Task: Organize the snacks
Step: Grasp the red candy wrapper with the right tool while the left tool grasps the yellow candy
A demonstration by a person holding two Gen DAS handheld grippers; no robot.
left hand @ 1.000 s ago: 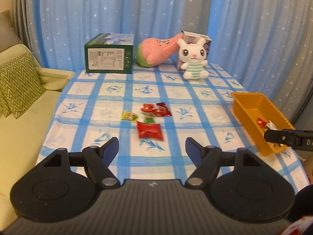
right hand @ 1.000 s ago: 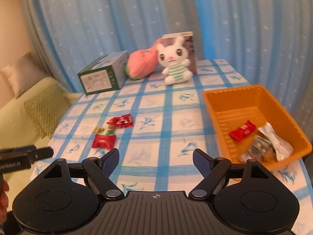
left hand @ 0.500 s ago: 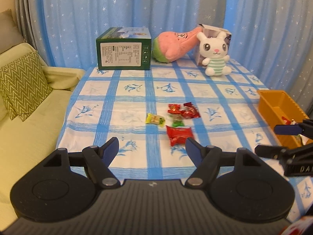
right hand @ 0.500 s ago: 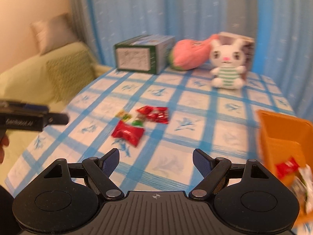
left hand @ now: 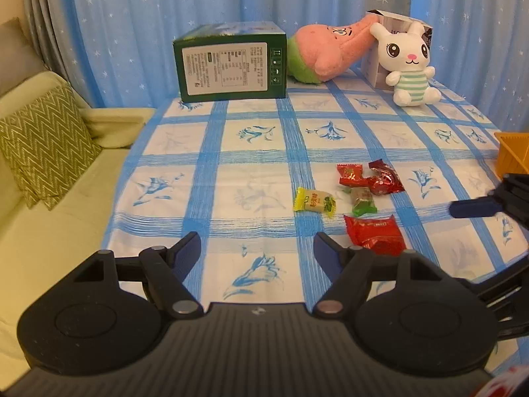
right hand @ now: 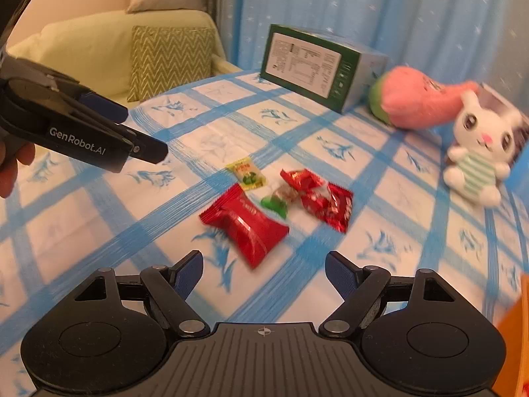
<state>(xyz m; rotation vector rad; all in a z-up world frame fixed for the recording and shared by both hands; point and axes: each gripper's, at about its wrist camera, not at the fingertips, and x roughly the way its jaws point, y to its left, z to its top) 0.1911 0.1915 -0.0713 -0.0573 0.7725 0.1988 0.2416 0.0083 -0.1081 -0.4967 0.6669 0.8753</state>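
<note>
Since a second ago: the right-wrist view has swung off the orange bin and onto the loose snacks.
Table (left hand: 211, 178): blue-checked cloth; the loose snacks lie together near its middle, well apart from the green box (left hand: 231, 63) and plush toys at the far edge.
Orange bin (left hand: 512, 152): only a corner shows at the right edge of the left-wrist view; a second ago the right-wrist view showed a few wrapped snacks inside it.
Right gripper (right hand: 264, 264): fingers spread wide and empty, now aimed at the snack cluster, so I judge the next pick is being lined up.
Left gripper (left hand: 257, 246): fingers also apart, holding nothing, hovering beside the cluster.
Large red packet (right hand: 246, 223): nearest the right gripper, just ahead of its fingers; likely the next target.
Crinkled red wrappers (right hand: 317, 198): just beyond it, touching each other.
Small candies: a yellow-green candy (right hand: 246, 173) and a brown, green-ended candy (right hand: 279, 198), not yet binned.
</note>
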